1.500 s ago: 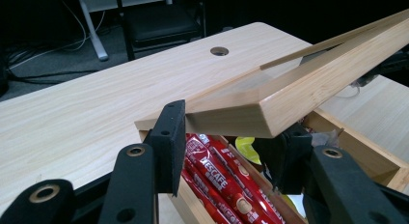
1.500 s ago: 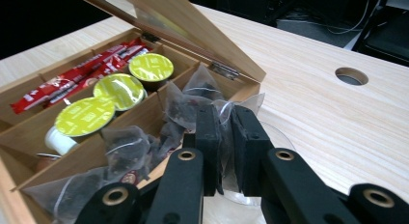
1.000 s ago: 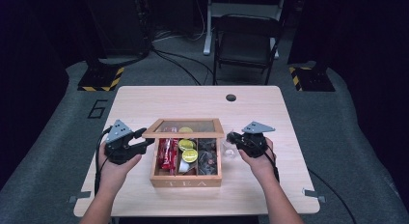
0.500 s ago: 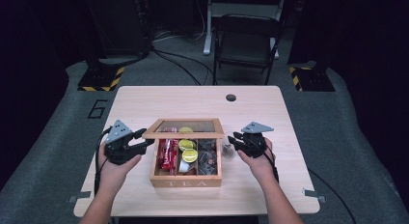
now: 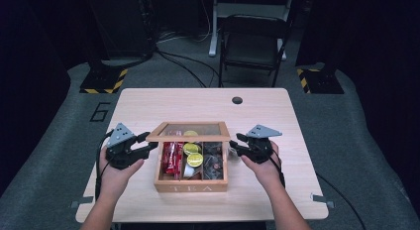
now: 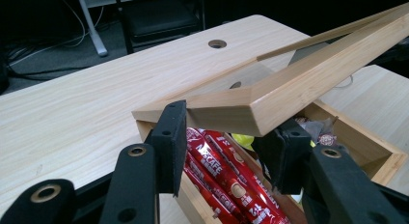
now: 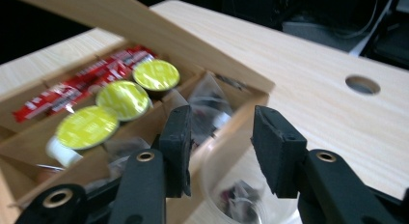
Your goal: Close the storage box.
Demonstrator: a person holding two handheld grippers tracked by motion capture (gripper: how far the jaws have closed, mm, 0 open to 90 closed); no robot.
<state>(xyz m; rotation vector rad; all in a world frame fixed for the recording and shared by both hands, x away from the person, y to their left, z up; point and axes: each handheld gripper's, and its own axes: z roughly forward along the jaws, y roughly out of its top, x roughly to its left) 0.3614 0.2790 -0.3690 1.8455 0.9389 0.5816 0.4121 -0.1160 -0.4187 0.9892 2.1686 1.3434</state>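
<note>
The light wooden tea box [image 5: 191,183], lettered "TEA" on its front wall, sits on the near half of the pale wooden table [image 5: 198,103], between the two hands. Its wood-framed lid with a clear pane [image 5: 189,131] is raised at the front and slopes up over the box. The left compartment holds red instant-coffee sticks [image 5: 171,158]; the middle compartment holds round capsules with yellow-green tops [image 5: 192,154]; the right compartment holds dark wrapped sachets [image 5: 214,160].

The left gripper [image 5: 150,143] is at the box's left side, at the lid's front-left corner. In the left gripper view, its black foam-faced pads [image 6: 172,142] stand on either side of the lid's corner [image 6: 251,108], closed as far as the frame allows and gripping it; the coffee sticks [image 6: 226,175] lie directly beneath.

The right gripper [image 5: 236,142] is at the box's right side. Its jaws have just been opening. In the right gripper view, the pads [image 7: 272,149] stand partly apart, with the box's right wall [image 7: 226,132] between them; the left pad lies close against the wall's inner face and the right pad stands clear of it. The lid's edge [image 7: 144,38] passes above, and three capsules [image 7: 123,98] lie in a row beyond.

A round cable hole [image 5: 237,99] is set near the table's far edge. A dark folding chair [image 5: 252,46] stands beyond the table.
</note>
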